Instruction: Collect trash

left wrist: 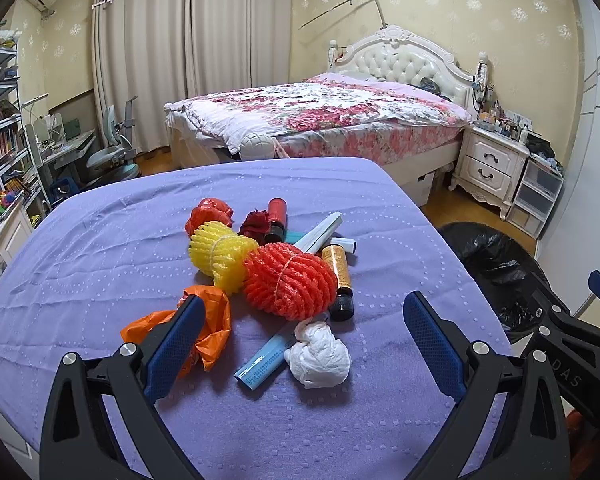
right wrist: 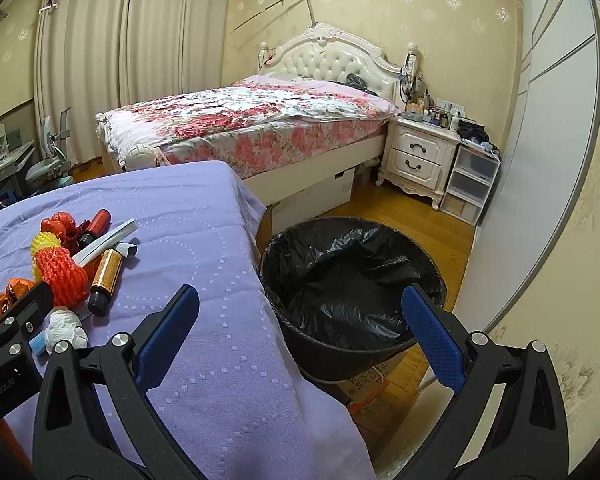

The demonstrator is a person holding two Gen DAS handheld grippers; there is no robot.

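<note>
A pile of trash lies on the purple-covered table (left wrist: 100, 240): a red foam net (left wrist: 290, 280), a yellow foam net (left wrist: 220, 254), an orange plastic bag (left wrist: 212, 320), a crumpled white tissue (left wrist: 320, 354), a light blue box (left wrist: 264, 360), an amber bottle (left wrist: 338, 276), a red bottle (left wrist: 277, 216). My left gripper (left wrist: 304, 312) is open above the pile's near side. My right gripper (right wrist: 300, 304) is open and empty, between the table's right edge and the black-lined trash bin (right wrist: 352, 280). The bin also shows in the left wrist view (left wrist: 496, 264).
A bed (right wrist: 252, 120) with a floral cover stands behind the table. A white nightstand (right wrist: 420, 156) and plastic drawers (right wrist: 472, 180) are at the right wall. A desk and chair (left wrist: 112, 148) and shelves (left wrist: 0, 128) are at the left. A cardboard box (right wrist: 364, 388) sits under the bin.
</note>
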